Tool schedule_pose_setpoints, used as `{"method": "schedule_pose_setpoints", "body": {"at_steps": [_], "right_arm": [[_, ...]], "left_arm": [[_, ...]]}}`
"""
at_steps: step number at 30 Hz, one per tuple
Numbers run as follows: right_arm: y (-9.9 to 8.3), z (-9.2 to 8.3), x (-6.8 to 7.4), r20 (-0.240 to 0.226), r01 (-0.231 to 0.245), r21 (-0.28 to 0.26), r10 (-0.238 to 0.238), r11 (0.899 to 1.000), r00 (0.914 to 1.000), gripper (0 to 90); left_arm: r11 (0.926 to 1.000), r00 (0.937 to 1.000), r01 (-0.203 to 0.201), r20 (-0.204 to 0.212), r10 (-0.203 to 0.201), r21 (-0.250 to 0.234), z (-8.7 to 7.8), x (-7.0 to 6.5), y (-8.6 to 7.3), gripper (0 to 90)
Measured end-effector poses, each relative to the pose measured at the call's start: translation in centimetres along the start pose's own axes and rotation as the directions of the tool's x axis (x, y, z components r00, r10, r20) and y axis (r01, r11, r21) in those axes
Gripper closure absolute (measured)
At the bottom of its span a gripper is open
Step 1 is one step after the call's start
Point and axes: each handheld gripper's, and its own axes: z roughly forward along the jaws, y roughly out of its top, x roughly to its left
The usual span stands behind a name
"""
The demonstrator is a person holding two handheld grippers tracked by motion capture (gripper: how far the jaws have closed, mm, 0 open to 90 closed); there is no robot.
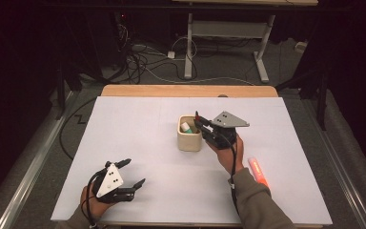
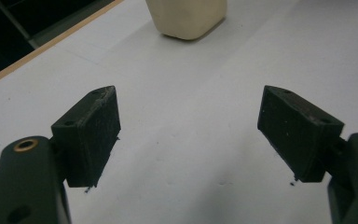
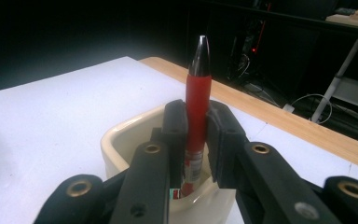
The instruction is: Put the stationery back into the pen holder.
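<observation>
A cream square cup (image 1: 189,136) stands near the middle of the white table (image 1: 138,143); something white and teal lies inside it. My right gripper (image 1: 201,125) is at the cup's right rim, shut on a red pen (image 3: 197,109) with a dark tip. The pen stands upright between the jaws, its lower end inside the cream cup (image 3: 126,140). My left gripper (image 1: 132,172) rests open near the table's front left edge, nothing between its pads (image 2: 91,135). The cup's base (image 2: 187,17) lies ahead of it.
An orange-red marker (image 1: 258,172) lies on the table to the right of the right forearm. Beyond the table's wooden far edge (image 1: 188,90) are cables and a desk frame (image 1: 228,43) on the floor.
</observation>
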Motion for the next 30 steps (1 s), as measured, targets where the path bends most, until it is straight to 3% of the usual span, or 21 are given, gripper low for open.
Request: {"method": "schedule_pose_setpoints", "body": {"at_steps": [6, 9, 16, 30], "right_arm": [[-0.1, -0.1, 0.1, 0.032, 0.006, 0.005, -0.006, 1.000, 0.9995, 68.3], [0.0, -0.3, 0.1, 0.057, 0.006, 0.002, -0.006, 1.000, 0.9983, 60.9], [0.3, -1.0, 0.2, 0.065, 0.027, -0.005, -0.026, 1.000, 0.9975, 59.9], [0.8, -5.0, -0.6, 0.121, 0.081, 0.007, -0.081, 0.997, 0.9893, 48.5]], "left_arm": [[1.0000, 1.0000, 0.001, -0.001, -0.001, 0.000, 0.0, 0.0, 0.0, 20.2], [1.0000, 1.0000, 0.001, -0.001, -0.001, 0.001, 0.0, 0.0, 0.0, 20.1], [1.0000, 1.0000, 0.000, -0.001, 0.000, 0.002, 0.0, 0.0, 0.0, 20.1], [0.9998, 0.9998, -0.015, -0.017, 0.015, -0.009, 0.0, -0.2, 0.0, 20.0]]}}
